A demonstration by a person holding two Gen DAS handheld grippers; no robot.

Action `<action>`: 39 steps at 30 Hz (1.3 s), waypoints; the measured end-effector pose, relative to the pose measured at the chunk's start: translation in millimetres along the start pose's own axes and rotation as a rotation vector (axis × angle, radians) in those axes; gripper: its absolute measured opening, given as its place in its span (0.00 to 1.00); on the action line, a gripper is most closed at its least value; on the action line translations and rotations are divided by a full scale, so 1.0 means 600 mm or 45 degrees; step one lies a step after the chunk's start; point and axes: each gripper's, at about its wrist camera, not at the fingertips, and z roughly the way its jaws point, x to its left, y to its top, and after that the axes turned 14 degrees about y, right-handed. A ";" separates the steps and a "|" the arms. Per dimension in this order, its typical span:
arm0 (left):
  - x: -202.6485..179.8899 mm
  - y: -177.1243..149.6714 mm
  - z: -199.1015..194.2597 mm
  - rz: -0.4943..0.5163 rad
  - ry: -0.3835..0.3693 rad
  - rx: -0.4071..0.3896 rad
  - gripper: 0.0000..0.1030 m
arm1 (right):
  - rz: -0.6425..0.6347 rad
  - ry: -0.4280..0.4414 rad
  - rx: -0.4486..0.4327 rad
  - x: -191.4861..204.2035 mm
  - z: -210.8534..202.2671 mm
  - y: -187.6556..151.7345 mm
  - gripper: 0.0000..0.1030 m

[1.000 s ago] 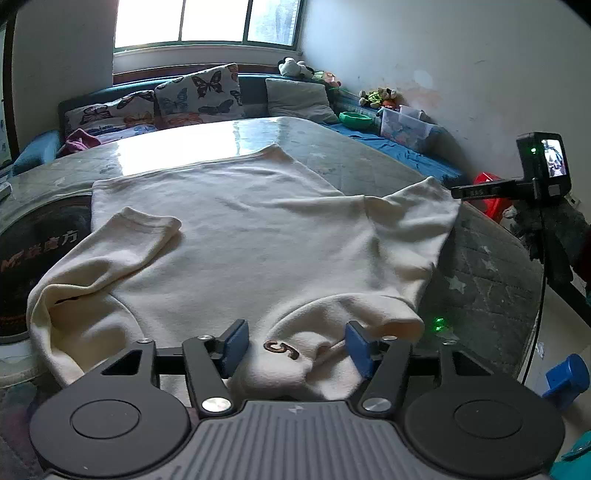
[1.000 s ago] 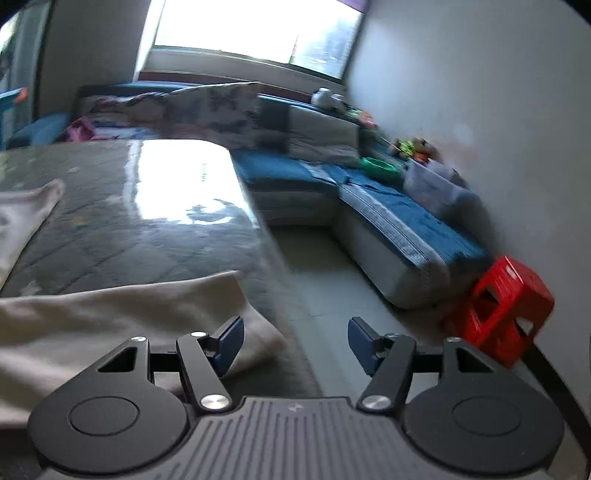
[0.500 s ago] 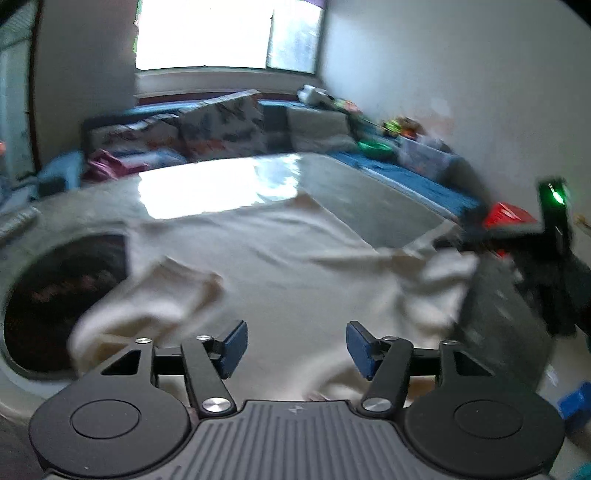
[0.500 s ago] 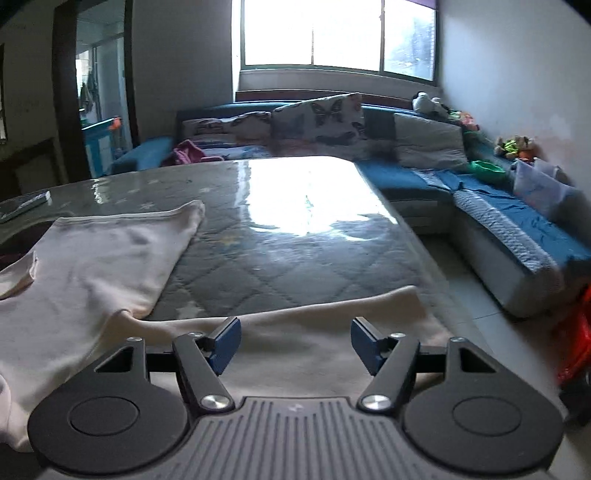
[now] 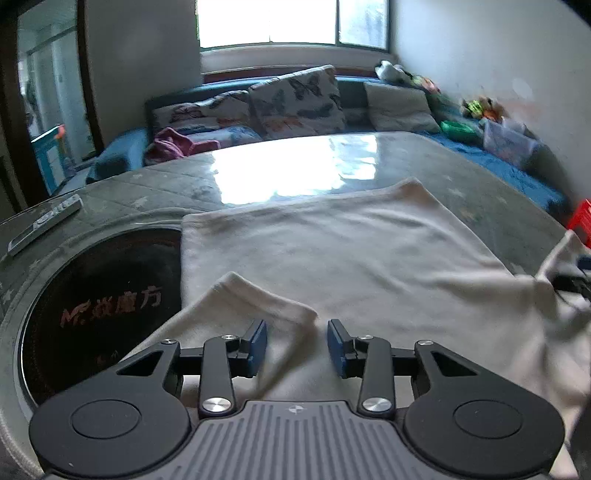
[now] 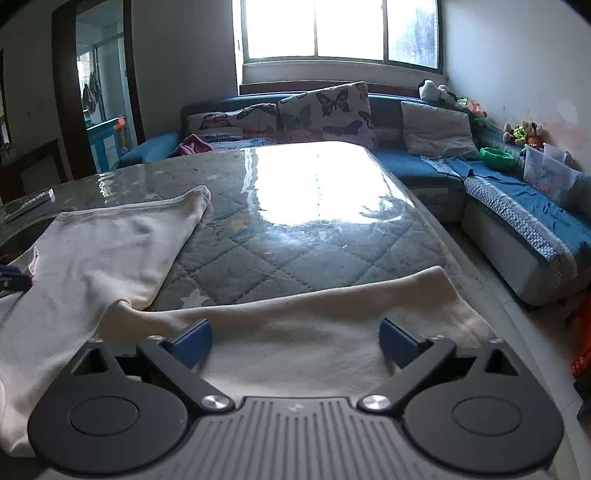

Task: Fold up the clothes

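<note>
Left wrist view: a cream sweater [image 5: 332, 258] is seen spread flat on the quilted bench [image 5: 498, 199], its hem toward the far side and one sleeve folded in over the near left part of the body. The cuff of that sleeve [image 5: 258, 306] is found just ahead of the left gripper [image 5: 297, 345], whose blue pads are being drawn together; the sleeve cloth lies below and between them, but no pressing on it by the pads is shown. At the right edge of this view the other sleeve is seen lifted slightly, blurred. A dark round panel with lettering [image 5: 103, 306] is set into the bench at the left, partly covered by the sweater, and a remote control [image 5: 44, 225] is laid at the far left corner.

From the right wrist view, the outstretched right sleeve [image 6: 332, 314] is seen lying across the near edge of the bench, and the right gripper [image 6: 295, 341] is held over it with its pads being spread wide apart, nothing clamped. Beyond the bench, a blue sofa [image 6: 517, 206] with butterfly cushions [image 6: 325, 110] is placed under the window [image 6: 340, 29], and a green bowl [image 6: 496, 157] is set on its right arm.
</note>
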 end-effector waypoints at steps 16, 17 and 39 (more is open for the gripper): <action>0.238 -0.003 -0.114 -0.506 0.018 -0.180 0.06 | -0.022 -0.007 0.028 0.004 0.007 -0.001 1.00; 0.254 -0.010 -0.125 -0.518 0.045 -0.191 0.06 | -0.022 -0.007 0.028 0.003 0.007 -0.001 1.00; 0.374 -0.163 -0.129 -0.467 0.601 0.045 0.13 | -0.023 -0.008 0.028 0.003 0.010 -0.001 1.00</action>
